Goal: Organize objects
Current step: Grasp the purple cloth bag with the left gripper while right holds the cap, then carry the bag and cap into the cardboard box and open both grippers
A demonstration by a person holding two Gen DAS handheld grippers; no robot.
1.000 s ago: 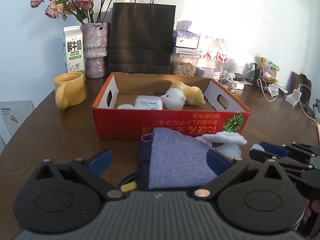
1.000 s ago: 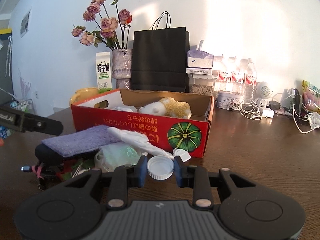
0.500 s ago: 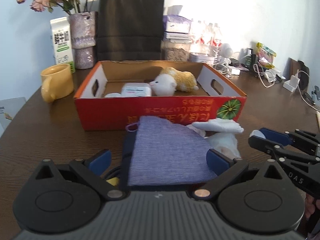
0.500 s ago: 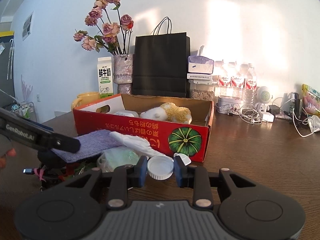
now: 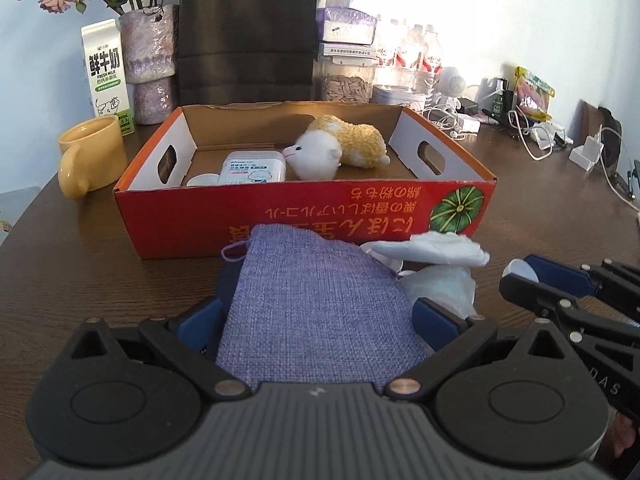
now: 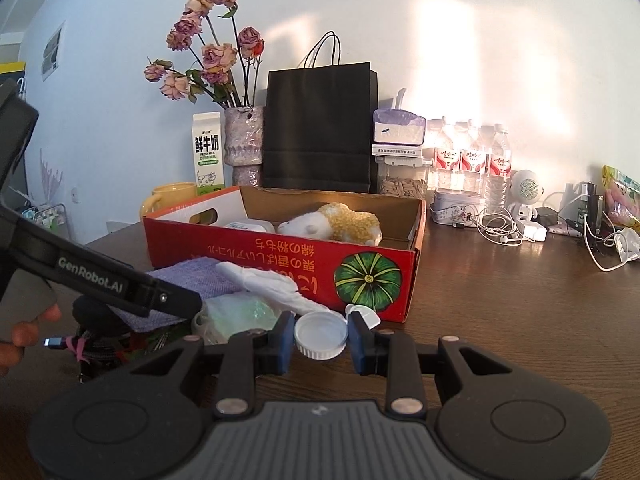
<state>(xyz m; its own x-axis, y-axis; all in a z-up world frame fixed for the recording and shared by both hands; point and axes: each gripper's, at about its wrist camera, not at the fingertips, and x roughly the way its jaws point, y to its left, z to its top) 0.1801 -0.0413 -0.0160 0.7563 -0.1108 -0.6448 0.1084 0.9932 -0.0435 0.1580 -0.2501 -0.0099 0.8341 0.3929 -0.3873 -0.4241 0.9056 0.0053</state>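
A red cardboard box [image 5: 304,208] stands mid-table, holding a plush sheep [image 5: 340,148], a white case [image 5: 252,168] and a small white lid. In front of it lies a purple cloth pouch [image 5: 316,312] on a dark bundle. My left gripper [image 5: 316,320] is open, its blue pads on either side of the pouch. Beside it lie a white glove [image 5: 432,250] and a plastic bag [image 5: 440,288]. My right gripper [image 6: 321,338] is shut on a white round lid [image 6: 321,336], held in front of the box's [image 6: 280,268] near right corner.
A yellow mug [image 5: 90,154], milk carton [image 5: 106,76], flower vase [image 5: 150,64] and black paper bag [image 5: 246,32] stand behind the box. Bottles, a tissue box, chargers and cables [image 6: 520,224] crowd the back right. Cables [image 6: 84,348] lie under the pouch.
My left gripper has moved forward over the pouch, its open fingers now straddling it. My right gripper has risen slightly, still holding the white lid.
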